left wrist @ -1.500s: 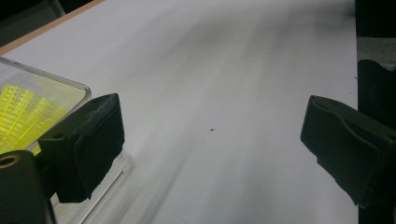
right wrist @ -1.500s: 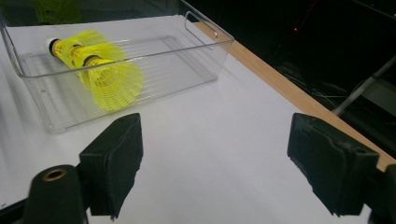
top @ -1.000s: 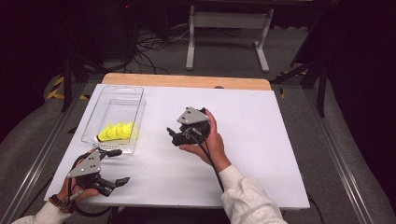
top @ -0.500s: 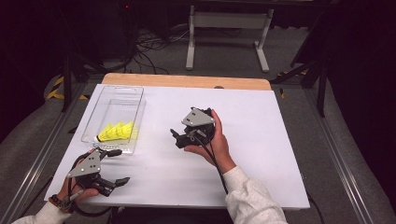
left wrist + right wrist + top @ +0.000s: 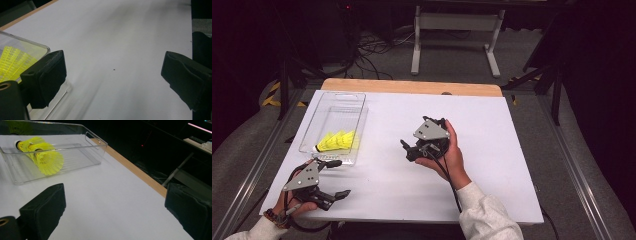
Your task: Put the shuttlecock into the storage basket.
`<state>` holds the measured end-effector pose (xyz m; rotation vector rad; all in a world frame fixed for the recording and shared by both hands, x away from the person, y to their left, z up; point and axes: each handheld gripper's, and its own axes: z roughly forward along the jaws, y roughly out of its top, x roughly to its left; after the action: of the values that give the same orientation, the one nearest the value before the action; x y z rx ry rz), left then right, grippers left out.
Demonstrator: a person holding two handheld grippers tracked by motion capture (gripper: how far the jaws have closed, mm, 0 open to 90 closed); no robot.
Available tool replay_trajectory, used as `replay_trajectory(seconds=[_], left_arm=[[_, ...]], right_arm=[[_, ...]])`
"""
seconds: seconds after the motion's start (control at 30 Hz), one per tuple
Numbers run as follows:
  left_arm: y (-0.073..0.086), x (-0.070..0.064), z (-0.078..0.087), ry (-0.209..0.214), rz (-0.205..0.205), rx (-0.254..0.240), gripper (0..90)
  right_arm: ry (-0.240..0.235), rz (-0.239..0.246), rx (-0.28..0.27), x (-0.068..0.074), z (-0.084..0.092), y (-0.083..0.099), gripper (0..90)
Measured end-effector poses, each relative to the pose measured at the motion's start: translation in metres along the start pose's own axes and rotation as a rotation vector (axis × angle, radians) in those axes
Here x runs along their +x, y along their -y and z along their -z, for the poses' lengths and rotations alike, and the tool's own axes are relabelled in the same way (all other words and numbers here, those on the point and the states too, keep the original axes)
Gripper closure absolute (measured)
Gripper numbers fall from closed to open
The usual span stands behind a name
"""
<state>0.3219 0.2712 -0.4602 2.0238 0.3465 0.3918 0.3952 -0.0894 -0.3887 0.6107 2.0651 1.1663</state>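
On the white bench (image 5: pixel 492 150) a clear bin (image 5: pixel 328 116) sits at the left, and yellow shuttlecocks (image 5: pixel 337 141) lie at its near end, corks toward the bench's left edge. In the right gripper view the shuttlecocks (image 5: pixel 41 153) lie on their sides inside the bin (image 5: pixel 95 147), nested one into another. The left gripper (image 5: pixel 336 177) rests low at the bench's near left corner, just beside the bin's near end; its fingers (image 5: pixel 47 75) stand wide apart with nothing between them, one close to the bin's corner (image 5: pixel 37 46). The right gripper (image 5: pixel 408 148) is held above the middle of the bench, pointing left toward the bin and well apart from it; its fingers (image 5: pixel 45 207) are also spread wide and hold nothing.
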Motion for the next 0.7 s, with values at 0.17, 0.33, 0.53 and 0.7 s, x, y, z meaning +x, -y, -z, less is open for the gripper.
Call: replay_trajectory(seconds=[0.17, 0.33, 0.53, 0.7], left_arm=[[0.0, 0.0, 0.0, -0.001, 0.001, 0.002, 6.8], [0.0, 0.0, 0.0, -0.005, 0.0, 0.003, 6.8], [0.0, 0.0, 0.0, -0.006, -0.001, 0.004, 6.8], [0.0, 0.0, 0.0, -0.006, 0.002, 0.003, 6.7]], right_arm=[[0.014, -0.002, -0.001, -0.005, 0.01, 0.003, 4.4], [0.029, 0.002, -0.017, -0.009, 0.018, 0.004, 4.3], [0.036, -0.001, -0.016, -0.013, 0.025, 0.005, 4.1], [0.044, 0.006, -0.017, -0.014, 0.03, 0.008, 4.1]])
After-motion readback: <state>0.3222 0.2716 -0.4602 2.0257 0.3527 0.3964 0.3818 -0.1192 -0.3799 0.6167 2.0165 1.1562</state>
